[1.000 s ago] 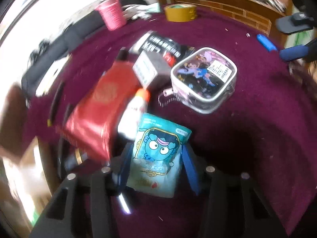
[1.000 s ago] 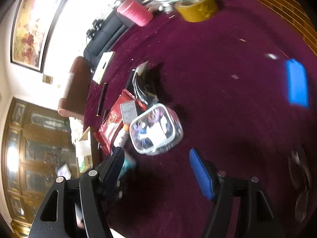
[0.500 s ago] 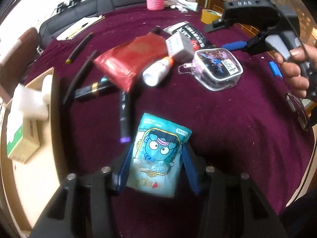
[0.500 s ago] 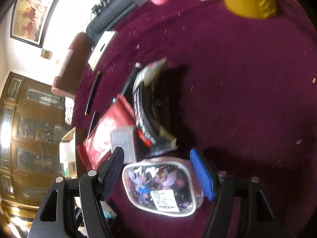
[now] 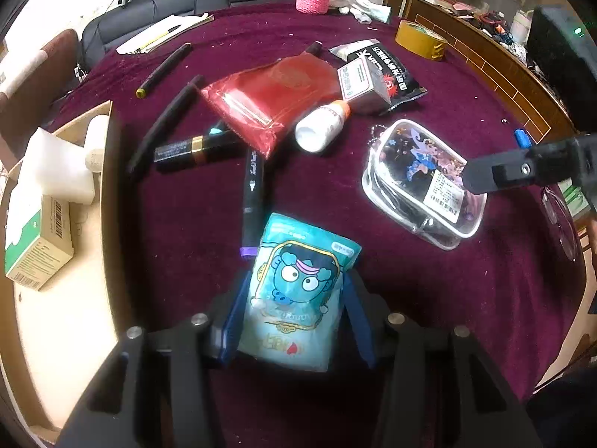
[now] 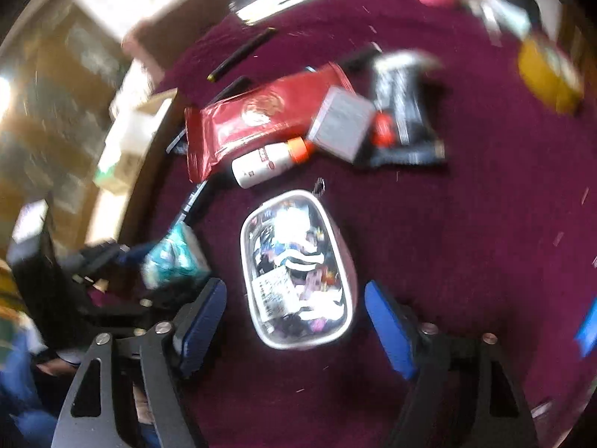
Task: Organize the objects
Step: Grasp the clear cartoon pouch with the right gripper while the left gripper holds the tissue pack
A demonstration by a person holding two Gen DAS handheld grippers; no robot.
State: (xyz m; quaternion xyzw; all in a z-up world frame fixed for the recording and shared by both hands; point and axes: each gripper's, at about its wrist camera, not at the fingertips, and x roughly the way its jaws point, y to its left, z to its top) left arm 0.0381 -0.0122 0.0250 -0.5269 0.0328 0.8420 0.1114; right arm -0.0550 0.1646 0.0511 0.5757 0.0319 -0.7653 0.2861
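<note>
Left wrist view.
- Left gripper (image 5: 296, 310): closed on the teal cartoon packet (image 5: 298, 291), one blue pad on each long edge. The packet's long axis runs along the fingers, its top edge pointing away from the camera, tilted slightly right. It appears lifted clear of the maroon tablecloth (image 5: 466, 298).
- Black marker (image 5: 252, 194): lies just beyond the packet, purple end nearest, long axis pointing away.
- Clear cartoon pouch (image 5: 421, 183): flat on the cloth to the right, keychain end toward the white bottle (image 5: 321, 127); a dark part of the other tool reaches over its right end.
- Red foil pack (image 5: 272, 97), grey box (image 5: 360, 82), black sachet (image 5: 391, 71): clustered farther back.
- Wooden tray (image 5: 74, 317): at left, holding a green-and-white carton (image 5: 33, 239).

Right wrist view (blurred).
- Right gripper (image 6: 294, 321): jaws wide, straddling the clear cartoon pouch without touching; pouch's long axis in line with the fingers, chain end away.

Step in hand, as judged: packet secured, pouch being approached. Next move calls for lowering and closing across the pouch's short width; the packet likely goes toward the tray.
</note>
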